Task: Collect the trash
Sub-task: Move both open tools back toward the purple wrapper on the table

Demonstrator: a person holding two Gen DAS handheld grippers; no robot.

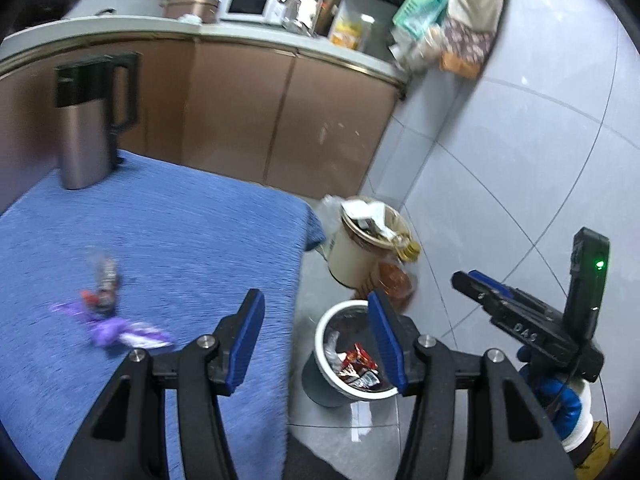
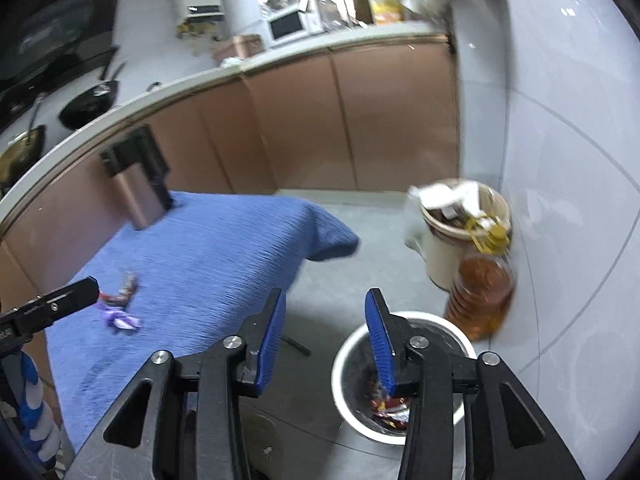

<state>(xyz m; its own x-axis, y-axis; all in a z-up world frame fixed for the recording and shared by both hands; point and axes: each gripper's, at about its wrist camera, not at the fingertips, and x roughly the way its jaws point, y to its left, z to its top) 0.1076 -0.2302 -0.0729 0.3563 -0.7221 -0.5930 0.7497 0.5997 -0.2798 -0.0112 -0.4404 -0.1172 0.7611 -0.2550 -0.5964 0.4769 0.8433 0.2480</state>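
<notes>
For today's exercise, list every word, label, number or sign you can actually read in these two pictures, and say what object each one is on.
"DAS": embossed on the black body of the right gripper, seen from the left wrist view; the reading is uncertain.
Red wrappers in the white bin: print too blurred to read.
Purple wrapper on the blue tablecloth: blurred, unreadable.
Cream bucket, its side: marking too blurred.
Oil bottle, microwave: no legible text.

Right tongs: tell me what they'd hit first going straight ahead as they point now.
Probably bare floor between the blue-covered table and the white-rimmed bin. The right tongs are open and empty; depth is unclear.
</notes>
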